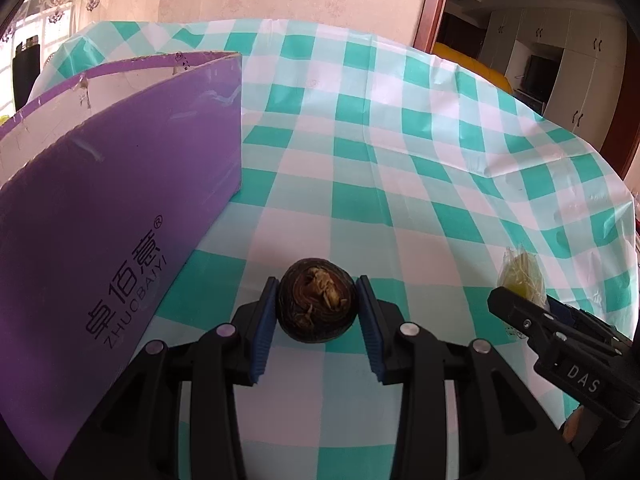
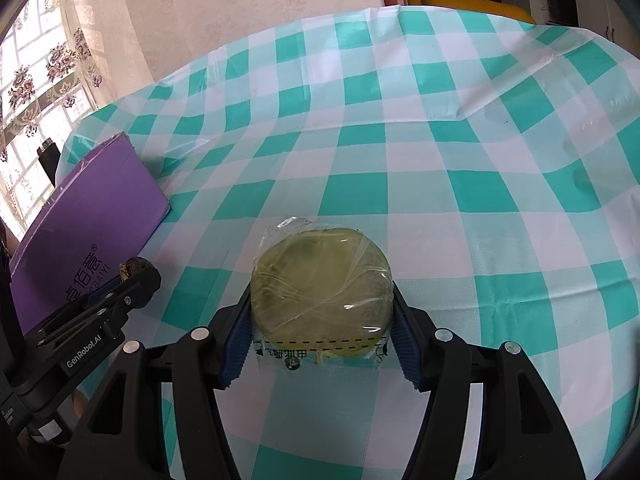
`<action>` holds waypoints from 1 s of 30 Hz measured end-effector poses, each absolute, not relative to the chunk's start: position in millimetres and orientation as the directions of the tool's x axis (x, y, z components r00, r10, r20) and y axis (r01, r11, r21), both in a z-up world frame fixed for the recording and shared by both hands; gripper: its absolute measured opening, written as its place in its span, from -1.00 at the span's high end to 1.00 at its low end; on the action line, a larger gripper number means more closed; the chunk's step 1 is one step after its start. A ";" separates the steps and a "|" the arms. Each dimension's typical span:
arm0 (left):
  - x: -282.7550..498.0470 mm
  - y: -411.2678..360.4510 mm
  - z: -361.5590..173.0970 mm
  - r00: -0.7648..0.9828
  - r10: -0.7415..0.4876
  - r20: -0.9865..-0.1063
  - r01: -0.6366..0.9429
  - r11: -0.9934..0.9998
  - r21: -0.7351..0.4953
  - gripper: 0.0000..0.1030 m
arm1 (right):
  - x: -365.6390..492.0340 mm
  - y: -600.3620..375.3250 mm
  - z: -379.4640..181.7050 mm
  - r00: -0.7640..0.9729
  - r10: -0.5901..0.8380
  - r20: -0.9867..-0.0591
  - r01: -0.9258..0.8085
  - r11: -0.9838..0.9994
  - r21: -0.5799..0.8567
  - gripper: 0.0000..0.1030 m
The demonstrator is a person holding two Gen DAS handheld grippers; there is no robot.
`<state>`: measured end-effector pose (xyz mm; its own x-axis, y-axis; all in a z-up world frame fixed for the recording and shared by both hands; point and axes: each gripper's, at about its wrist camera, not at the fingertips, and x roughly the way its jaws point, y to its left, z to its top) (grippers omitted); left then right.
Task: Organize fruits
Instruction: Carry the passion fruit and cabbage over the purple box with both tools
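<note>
My left gripper [image 1: 318, 298] is shut on a dark brown round fruit [image 1: 317, 307], its blue pads [image 1: 267, 320] pressing both sides, just above the tablecloth. My right gripper [image 2: 322, 316] is shut on a green fruit wrapped in clear plastic [image 2: 320, 292]. In the left wrist view the right gripper [image 1: 520, 312] sits at the right with the wrapped fruit [image 1: 520, 272] at its tip. In the right wrist view the left gripper [image 2: 132, 280] sits at the left, the brown fruit [image 2: 130, 267] barely showing. A purple open cardboard box [image 1: 120, 184] stands left of the left gripper.
A table with a teal and white checked plastic cloth [image 1: 400, 152] spreads ahead. The purple box [image 2: 92, 208] shows at the left in the right wrist view. A wall and a curtained window [image 2: 36, 92] lie beyond the table; a doorway [image 1: 520, 40] is at the far right.
</note>
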<state>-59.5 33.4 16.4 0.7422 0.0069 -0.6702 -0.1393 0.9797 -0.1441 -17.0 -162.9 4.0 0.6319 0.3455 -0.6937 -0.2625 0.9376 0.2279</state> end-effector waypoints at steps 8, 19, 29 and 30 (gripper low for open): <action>-101.0 33.5 45.9 0.824 0.048 -0.564 -0.115 0.990 -0.085 0.24 | -31.0 -159.0 15.7 0.647 0.381 -0.660 -0.263 0.924 0.276 -0.17; -171.4 70.5 124.6 0.928 0.170 -0.332 -0.200 0.978 -0.058 0.24 | -47.9 -120.4 65.1 0.673 0.510 -0.536 -0.389 0.860 0.330 -0.17; -207.3 142.1 164.9 0.903 0.344 -0.258 -0.371 0.926 -0.063 0.23 | -61.2 -43.3 101.9 0.610 0.621 -0.492 -0.565 0.776 0.279 -0.17; -209.3 148.6 166.4 0.895 0.367 -0.254 -0.392 0.918 -0.054 0.23 | -62.1 -34.5 105.2 0.602 0.631 -0.490 -0.582 0.766 0.272 -0.17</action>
<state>-209.3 148.6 166.4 0.8946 0.3673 -0.2544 -0.3923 0.9183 -0.0538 -62.1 -34.5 105.2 0.6016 0.6309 -0.4900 -0.5819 0.7663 0.2722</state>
